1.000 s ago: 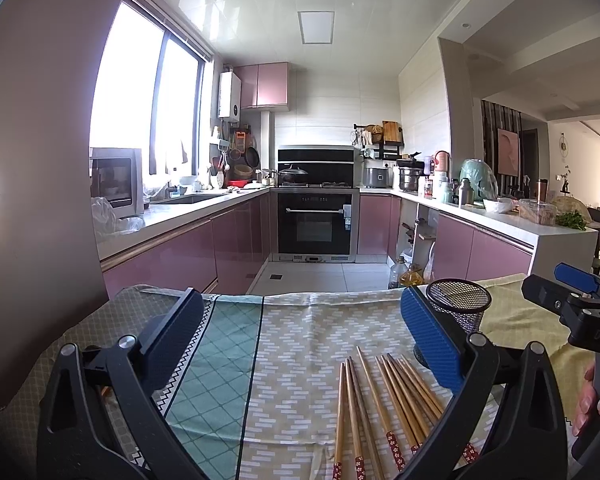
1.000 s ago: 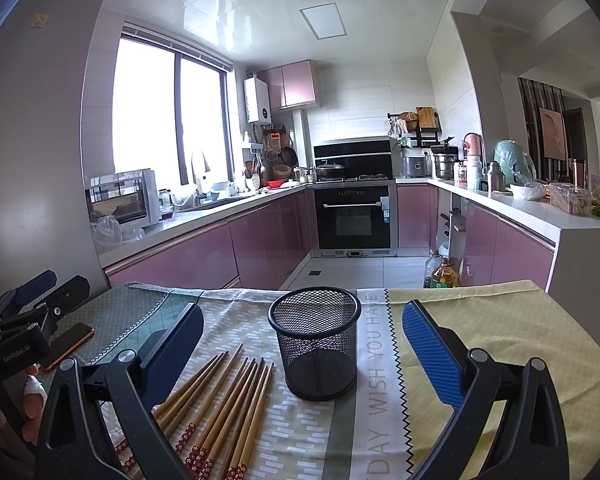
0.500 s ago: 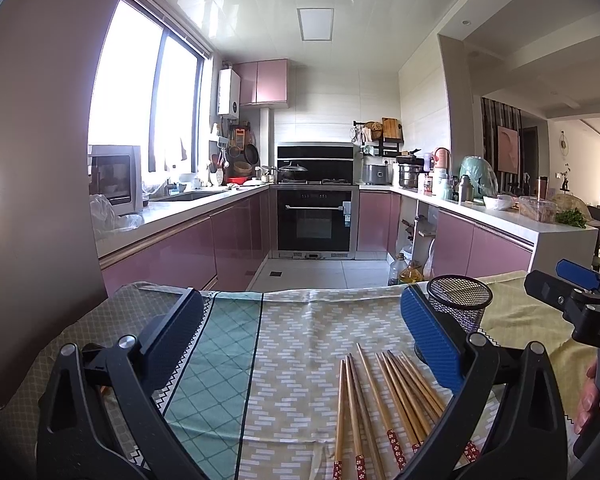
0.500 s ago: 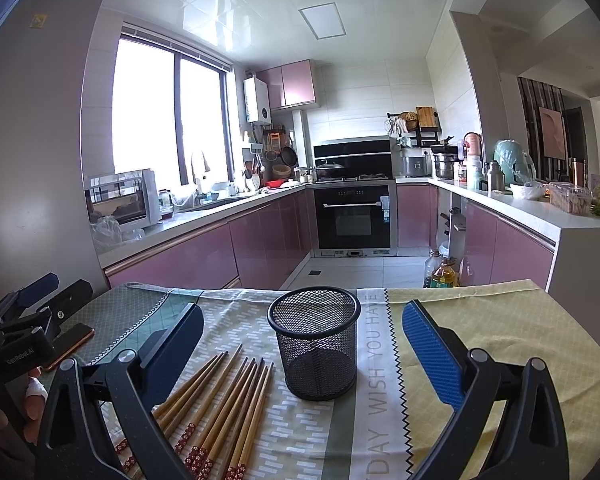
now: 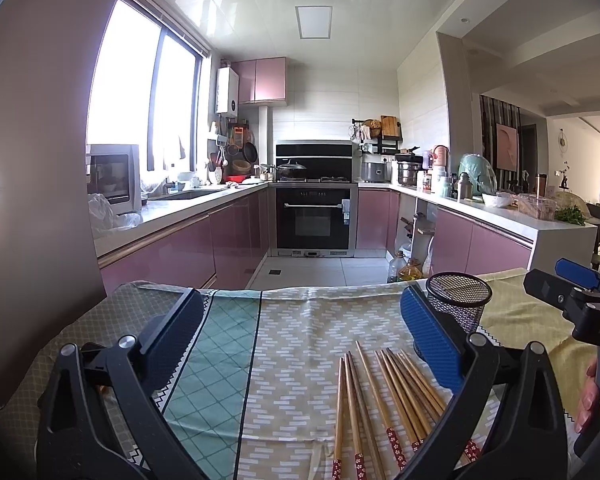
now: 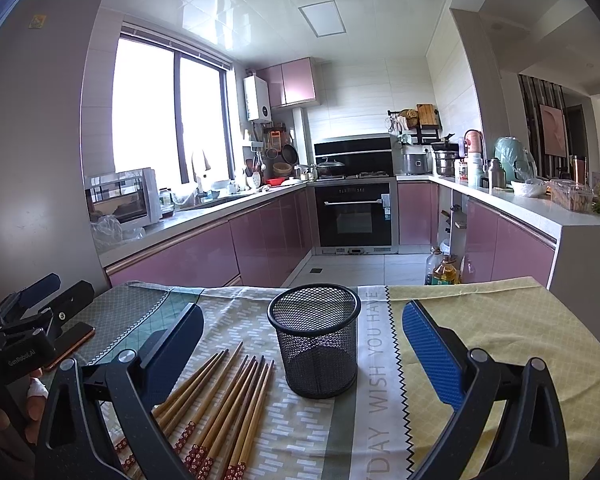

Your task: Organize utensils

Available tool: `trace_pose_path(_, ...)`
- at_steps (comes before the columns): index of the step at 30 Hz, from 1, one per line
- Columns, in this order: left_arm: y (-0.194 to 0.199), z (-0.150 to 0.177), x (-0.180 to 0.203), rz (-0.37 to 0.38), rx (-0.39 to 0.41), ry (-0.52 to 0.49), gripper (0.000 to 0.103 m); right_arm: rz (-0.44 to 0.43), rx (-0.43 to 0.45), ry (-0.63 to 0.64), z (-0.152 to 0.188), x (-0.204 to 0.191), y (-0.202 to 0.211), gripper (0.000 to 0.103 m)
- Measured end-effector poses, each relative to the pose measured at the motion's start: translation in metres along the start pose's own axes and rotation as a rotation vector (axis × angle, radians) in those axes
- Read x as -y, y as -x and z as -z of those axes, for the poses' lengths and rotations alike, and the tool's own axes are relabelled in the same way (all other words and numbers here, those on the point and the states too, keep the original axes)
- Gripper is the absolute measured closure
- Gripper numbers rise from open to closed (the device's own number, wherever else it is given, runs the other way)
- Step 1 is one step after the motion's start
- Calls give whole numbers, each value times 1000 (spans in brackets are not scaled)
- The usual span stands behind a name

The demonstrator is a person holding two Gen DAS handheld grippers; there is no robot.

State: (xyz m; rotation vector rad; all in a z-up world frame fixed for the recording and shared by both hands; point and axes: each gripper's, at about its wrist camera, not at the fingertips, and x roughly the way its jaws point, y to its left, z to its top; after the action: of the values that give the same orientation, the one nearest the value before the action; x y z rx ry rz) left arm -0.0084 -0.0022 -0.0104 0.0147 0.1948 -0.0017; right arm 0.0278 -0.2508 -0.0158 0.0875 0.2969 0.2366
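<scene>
Patterned tablecloth [image 6: 500, 332]: laid flat. Mesh holder [image 6: 315, 346]: upright, apparently empty. Chopsticks [image 6: 224, 396]: loose row just left of holder. Left gripper [image 5: 300, 344], right gripper [image 6: 302, 344]: both spread wide, nothing held. One stick should be pinched mid-shaft.

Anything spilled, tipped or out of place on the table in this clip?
Nothing spilled or damaged. The chopsticks lie loose in a rough fan on the tablecloth, beside the upright, empty mesh holder. Both the left gripper and the right gripper are open, holding nothing.
</scene>
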Motion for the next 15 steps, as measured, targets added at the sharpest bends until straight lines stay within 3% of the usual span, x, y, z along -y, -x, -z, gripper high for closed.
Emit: trace_pose_path(15,-7,-5,-1,2,-26,-2,6,-31,-56,2,3,1,-7,7)
